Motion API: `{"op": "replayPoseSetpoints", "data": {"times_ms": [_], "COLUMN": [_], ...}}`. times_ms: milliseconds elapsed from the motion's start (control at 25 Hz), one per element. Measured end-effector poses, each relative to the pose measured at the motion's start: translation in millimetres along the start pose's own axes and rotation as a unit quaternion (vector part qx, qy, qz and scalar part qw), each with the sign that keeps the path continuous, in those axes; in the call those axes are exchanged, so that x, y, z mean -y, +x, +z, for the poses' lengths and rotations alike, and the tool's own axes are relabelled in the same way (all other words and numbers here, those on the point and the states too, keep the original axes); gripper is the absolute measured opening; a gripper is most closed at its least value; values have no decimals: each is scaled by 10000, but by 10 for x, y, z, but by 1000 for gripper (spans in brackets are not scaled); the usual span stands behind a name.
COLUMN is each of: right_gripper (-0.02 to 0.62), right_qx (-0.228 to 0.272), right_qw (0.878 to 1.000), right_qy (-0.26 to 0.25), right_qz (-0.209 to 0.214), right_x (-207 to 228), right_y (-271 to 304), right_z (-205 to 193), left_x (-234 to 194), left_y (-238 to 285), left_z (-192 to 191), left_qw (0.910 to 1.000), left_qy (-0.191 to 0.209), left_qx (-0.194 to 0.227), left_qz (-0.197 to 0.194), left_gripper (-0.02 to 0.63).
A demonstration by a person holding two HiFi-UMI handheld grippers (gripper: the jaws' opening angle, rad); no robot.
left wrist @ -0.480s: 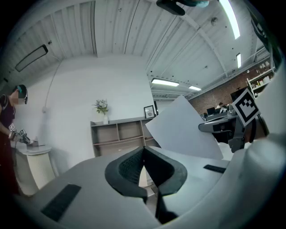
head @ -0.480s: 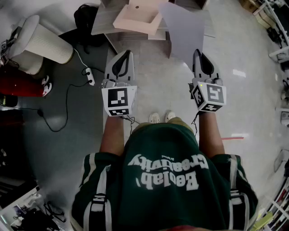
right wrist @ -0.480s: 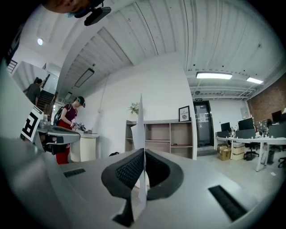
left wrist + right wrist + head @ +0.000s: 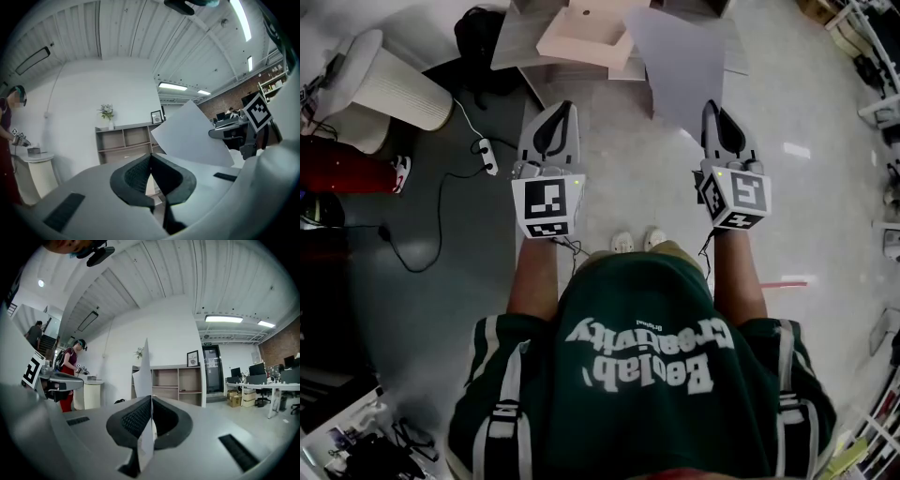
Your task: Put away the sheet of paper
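The right gripper (image 4: 151, 400) is closed on the sheet of paper (image 4: 143, 366). The lower edge of the sheet is pinched between the two dark pads, and the rest stands upright above the jaws. The left gripper (image 4: 151, 158) is closed as well, with nothing between its jaws. It is held beside the right one, apart from the sheet.

The shelf unit (image 4: 178, 380) is taken here as the landmark. It stands in front of both grippers and open compartments are seen in it. It is judged to be the place for the sheet, although the task does not name it. The sheet is held in the air in front of the shelf unit and apart from it, so the step in hand is judged to be the carrying toward it.

For this step, the grip should be kept firm, because the sheet is held at one edge only and can bend or slip. A slow approach to the shelf unit is advised, so that the free part is not folded by the air. Before a compartment is entered, the sheet should be turned flat and its far edge led in first. The free edge could be supported by the empty left gripper. The pads should be opened only when most of the sheet rests inside the shelf unit. The small plant (image 4: 139, 353) and the framed picture (image 4: 192, 358) on top of the shelf unit should not be touched.
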State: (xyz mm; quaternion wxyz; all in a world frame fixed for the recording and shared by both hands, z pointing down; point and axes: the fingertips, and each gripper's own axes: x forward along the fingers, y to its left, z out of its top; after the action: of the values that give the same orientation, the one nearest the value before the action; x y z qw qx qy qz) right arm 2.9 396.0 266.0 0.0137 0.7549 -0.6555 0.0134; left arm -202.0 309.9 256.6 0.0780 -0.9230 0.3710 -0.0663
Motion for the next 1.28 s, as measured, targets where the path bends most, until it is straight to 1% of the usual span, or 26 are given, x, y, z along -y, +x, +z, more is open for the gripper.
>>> {"op": "replayPoseSetpoints", "data": {"times_ms": [600, 880, 1080, 1280], "right_gripper": [34, 34, 34, 34], "right_qx": [55, 14, 13, 32], "right_qw": [9998, 9998, 9999, 10000], "right_qy": [-20, -44, -46, -17], "right_qz": [-180, -199, -148, -67], "right_x": [-30, 12, 82, 213], "right_y": [-166, -235, -103, 247], "right_z": [50, 13, -31, -31], "left_x": [-1, 40, 49, -41], "left_y": [-115, -123, 9, 312], "left_z": [16, -5, -27, -30], "left_qw": [9999, 9999, 9999, 10000], "left_qy": [-67, -99, -39, 13], "left_qx": [99, 73, 24, -31], "left_qz": [-100, -119, -117, -66], "left_gripper": [18, 18, 18, 18]}}
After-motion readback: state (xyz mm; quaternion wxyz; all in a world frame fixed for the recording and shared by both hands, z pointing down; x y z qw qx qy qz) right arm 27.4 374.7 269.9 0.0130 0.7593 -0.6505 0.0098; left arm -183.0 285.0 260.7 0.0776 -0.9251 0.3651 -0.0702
